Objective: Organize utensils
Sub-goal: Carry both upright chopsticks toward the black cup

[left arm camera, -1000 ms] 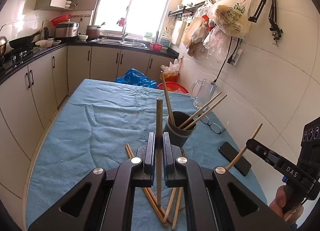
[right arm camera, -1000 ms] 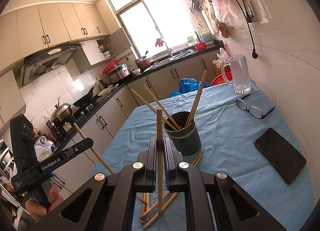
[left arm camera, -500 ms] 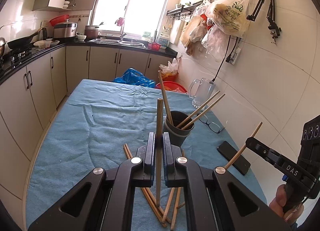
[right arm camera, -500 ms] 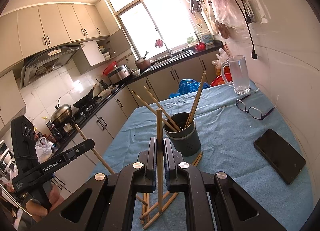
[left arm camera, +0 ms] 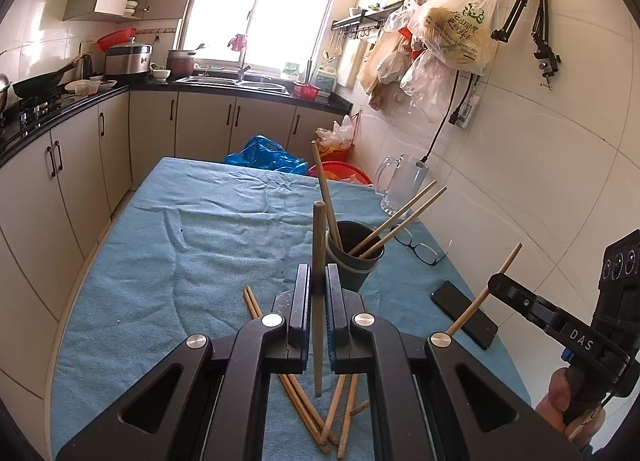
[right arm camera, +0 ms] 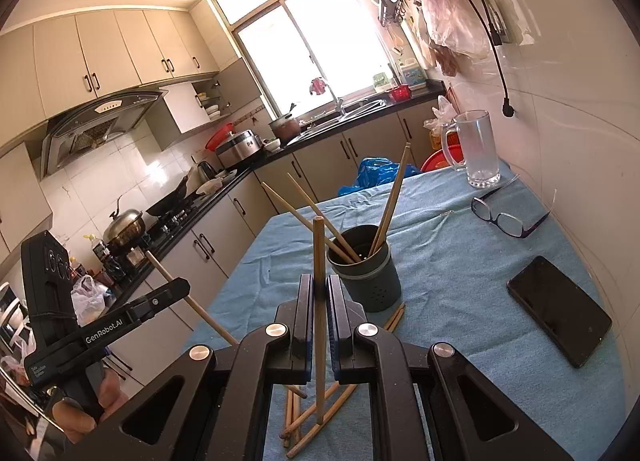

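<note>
Gripping one chopstick [left arm camera: 319, 261] upright in the left gripper [left arm camera: 319, 293], pads clamped narrowly on its shaft, lower tip hanging above the loose chopsticks [left arm camera: 304, 401] scattered on the blue-clothed tabletop [left arm camera: 200, 241]. Gripping another chopstick [right arm camera: 319, 281] the same way in the right gripper [right arm camera: 319, 301], also squeezed tight on the stick, upright, with its bottom end over the same scattered pile [right arm camera: 308, 409]. Hovering both just short of the dark holder cup [right arm camera: 364, 269], which is already carrying three sticks leaning outward at different angles.

Judging the step as carrying two sticks toward the cup for dropping in. Risking a clash between the two held sticks if brought over the small mouth together. Risking a knock against the leaning sticks, which could tip the light cup or flick one out. Risking a miss of the rim while tilting a long stick held near its middle, since slipping or swinging in the pads seems possible. Also minding the phone [right arm camera: 560, 309], the glasses [right arm camera: 504, 217] and the glass mug [right arm camera: 478, 149] lying beyond the cup near the wall, where a bouncing stick could land.
</note>
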Tool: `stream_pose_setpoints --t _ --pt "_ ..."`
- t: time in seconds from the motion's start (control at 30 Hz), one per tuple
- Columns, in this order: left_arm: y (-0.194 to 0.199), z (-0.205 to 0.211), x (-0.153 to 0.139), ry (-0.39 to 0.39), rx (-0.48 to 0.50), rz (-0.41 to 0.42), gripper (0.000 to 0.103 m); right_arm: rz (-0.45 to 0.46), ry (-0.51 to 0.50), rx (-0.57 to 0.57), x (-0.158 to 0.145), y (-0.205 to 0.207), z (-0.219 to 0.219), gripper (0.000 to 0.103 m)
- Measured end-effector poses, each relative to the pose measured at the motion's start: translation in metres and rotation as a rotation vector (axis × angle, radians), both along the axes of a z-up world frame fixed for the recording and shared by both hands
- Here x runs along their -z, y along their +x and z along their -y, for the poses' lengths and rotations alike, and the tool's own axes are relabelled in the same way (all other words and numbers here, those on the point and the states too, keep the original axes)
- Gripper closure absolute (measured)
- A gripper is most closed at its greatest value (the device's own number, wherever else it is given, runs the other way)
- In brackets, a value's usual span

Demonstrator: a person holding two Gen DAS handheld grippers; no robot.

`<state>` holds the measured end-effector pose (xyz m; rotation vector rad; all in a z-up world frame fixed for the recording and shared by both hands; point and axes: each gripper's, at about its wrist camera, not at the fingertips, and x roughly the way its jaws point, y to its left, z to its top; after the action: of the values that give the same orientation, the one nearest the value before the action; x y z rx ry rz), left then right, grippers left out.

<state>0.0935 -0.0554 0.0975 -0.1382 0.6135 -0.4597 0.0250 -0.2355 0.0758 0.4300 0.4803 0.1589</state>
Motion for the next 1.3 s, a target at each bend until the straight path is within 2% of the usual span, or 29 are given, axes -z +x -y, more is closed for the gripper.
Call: stream_pose_setpoints --t 1.3 --pt "-0.0006 0.0055 0.0000 -0.001 0.005 0.000 0.097 0.001 0.006 0.000 -0.0004 -0.0002 0.0006 0.096"
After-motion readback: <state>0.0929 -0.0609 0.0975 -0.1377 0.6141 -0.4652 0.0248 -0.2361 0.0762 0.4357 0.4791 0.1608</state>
